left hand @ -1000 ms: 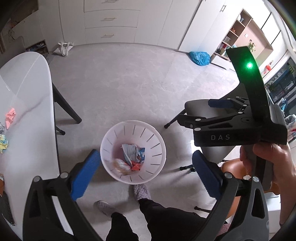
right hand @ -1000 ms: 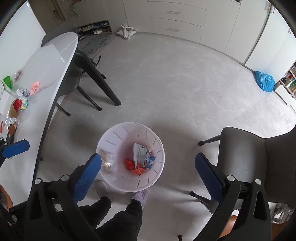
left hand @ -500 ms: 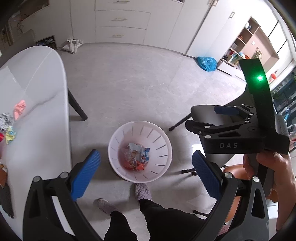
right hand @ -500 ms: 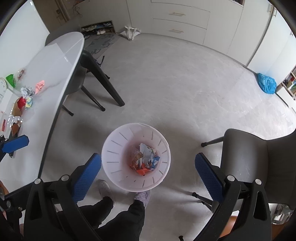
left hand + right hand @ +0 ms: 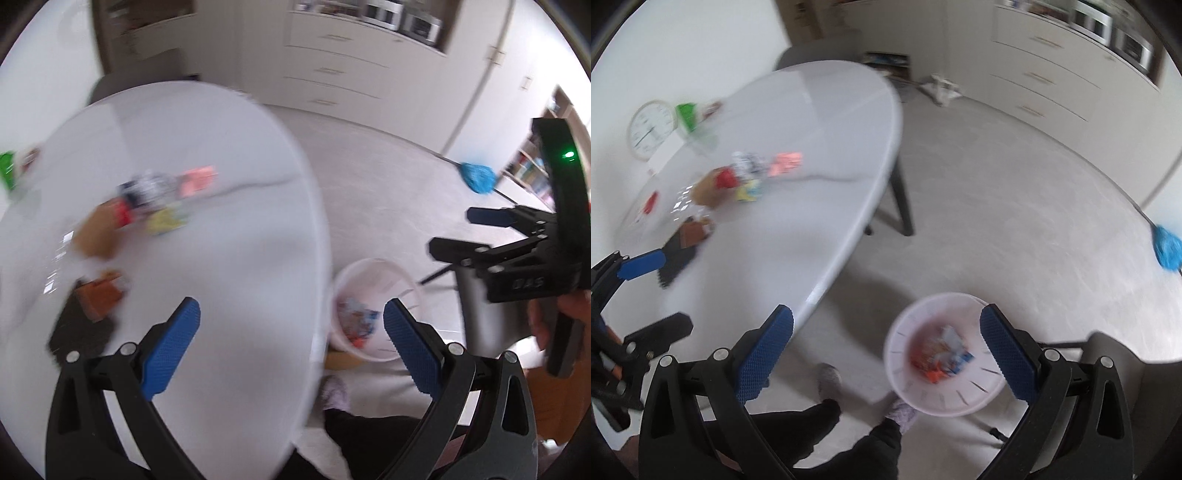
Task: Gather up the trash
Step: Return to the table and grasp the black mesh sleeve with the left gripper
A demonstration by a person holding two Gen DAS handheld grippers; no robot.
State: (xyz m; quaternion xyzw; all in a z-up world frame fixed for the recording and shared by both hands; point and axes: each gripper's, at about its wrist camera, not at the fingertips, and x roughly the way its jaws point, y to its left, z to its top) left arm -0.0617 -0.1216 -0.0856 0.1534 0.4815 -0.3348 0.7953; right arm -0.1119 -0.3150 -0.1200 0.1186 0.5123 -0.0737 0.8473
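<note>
Left wrist view: the left gripper (image 5: 291, 343) is spread wide with nothing between its blue pads, hanging over the near right edge of the white bench (image 5: 221, 266). The remaining trash, a blurred cluster of wrappers (image 5: 155, 206), lies far and to the left of it on the bench top, well apart from the pads; the white bin (image 5: 373, 314) with its collected scraps sits on the floor just to the right, beside the bench edge. The right gripper (image 5: 458, 236) shows at the far right, released too. Right wrist view: the right gripper (image 5: 886, 350) is also open and empty, hanging over the floor between bench (image 5: 798, 221) and bin (image 5: 945, 354); the wrappers (image 5: 746, 177) lie far left, and the left gripper (image 5: 653, 291) at the left edge already reaches over the bench. By my reading the left one is nearer the pile and should go forward and leftward.
</note>
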